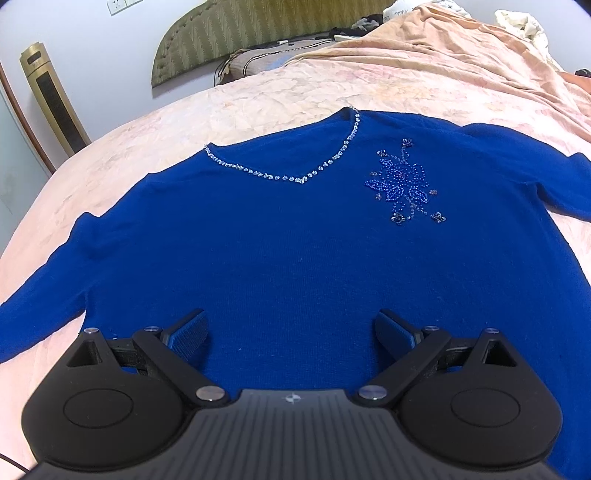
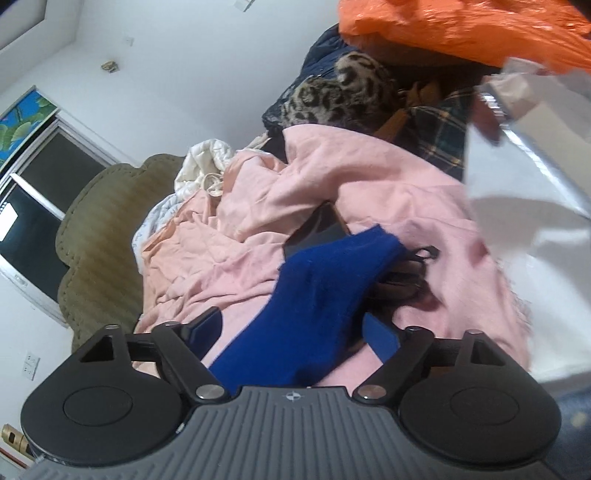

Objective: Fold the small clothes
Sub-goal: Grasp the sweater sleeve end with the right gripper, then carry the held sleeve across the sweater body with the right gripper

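A royal blue sweater [image 1: 280, 236] lies flat, front up, on the pink bedspread [image 1: 280, 92], with a rhinestone V-neck [image 1: 303, 181] and a beaded flower [image 1: 402, 184] on the chest. Both sleeves spread out to the sides. My left gripper [image 1: 291, 328] is open and empty, hovering over the sweater's lower body. In the right wrist view, the end of a blue sleeve [image 2: 325, 295] runs up between the wide-open jaws of my right gripper [image 2: 299, 328]; the pads do not touch it.
A padded olive headboard [image 1: 236, 37] and a gold tower fan [image 1: 51, 99] stand behind the bed. A crumpled pink blanket [image 2: 295, 192], leopard-print and plaid clothes [image 2: 343, 96], an orange bag [image 2: 458, 26] and a dark object [image 2: 317, 232] pile up beyond the sleeve.
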Available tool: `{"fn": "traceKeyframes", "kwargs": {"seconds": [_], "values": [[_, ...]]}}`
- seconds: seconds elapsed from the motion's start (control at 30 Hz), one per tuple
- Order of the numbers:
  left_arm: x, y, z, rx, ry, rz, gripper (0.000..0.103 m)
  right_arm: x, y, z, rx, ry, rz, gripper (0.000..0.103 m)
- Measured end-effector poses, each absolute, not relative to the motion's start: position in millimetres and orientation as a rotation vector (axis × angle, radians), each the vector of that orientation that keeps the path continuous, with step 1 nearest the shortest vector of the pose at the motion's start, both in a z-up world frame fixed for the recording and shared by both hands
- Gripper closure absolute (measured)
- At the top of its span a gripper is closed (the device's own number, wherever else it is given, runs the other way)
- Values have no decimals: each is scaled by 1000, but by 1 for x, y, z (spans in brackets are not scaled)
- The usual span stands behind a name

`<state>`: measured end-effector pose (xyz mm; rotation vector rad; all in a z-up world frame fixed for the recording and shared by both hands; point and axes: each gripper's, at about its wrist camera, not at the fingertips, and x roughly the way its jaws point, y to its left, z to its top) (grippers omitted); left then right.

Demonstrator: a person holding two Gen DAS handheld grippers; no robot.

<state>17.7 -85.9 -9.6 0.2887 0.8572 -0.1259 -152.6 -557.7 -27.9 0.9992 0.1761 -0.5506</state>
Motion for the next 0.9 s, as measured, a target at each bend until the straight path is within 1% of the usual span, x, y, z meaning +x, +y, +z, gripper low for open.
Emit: {"fn": "traceKeyframes", "kwargs": {"seconds": [0.03,0.1,0.13,0.2,0.23,0.27,0.3,0.33,0.37,0.5,0.67,0.8,0.9], "values": [[18,-86,-10,289,857,-125,5,-152,-561,-26,996,171,-544,29],[18,-86,-10,289,857,-125,5,-147,-560,-22,987,179,-545,39],[18,-86,-10,289,858,-125,5,-143,-562,-22,980,188,-545,42],[17,-85,-9,288,857,-125,5,-141,-563,-22,971,205,-556,54],[17,-84,-9,288,853,-125,5,-140,-565,-23,974,211,-567,57],[16,-84,-9,290,851,-124,5,-140,-565,-23,973,210,-570,67],[17,-83,-10,292,852,-123,5,-139,-566,-22,967,210,-581,81],[17,-82,-10,292,855,-123,5,-138,-566,-20,956,219,-599,89],[18,-81,-10,289,857,-124,5,-137,-566,-18,941,229,-616,93],[22,-73,-7,269,851,-114,5,-134,-558,1,888,219,-627,94],[27,-56,-7,242,856,-85,5,-116,-526,45,745,199,-609,94],[32,-38,-5,221,855,-50,5,-83,-472,82,575,210,-500,94],[35,-26,-4,205,863,-31,5,-46,-417,99,440,248,-374,94]]}}
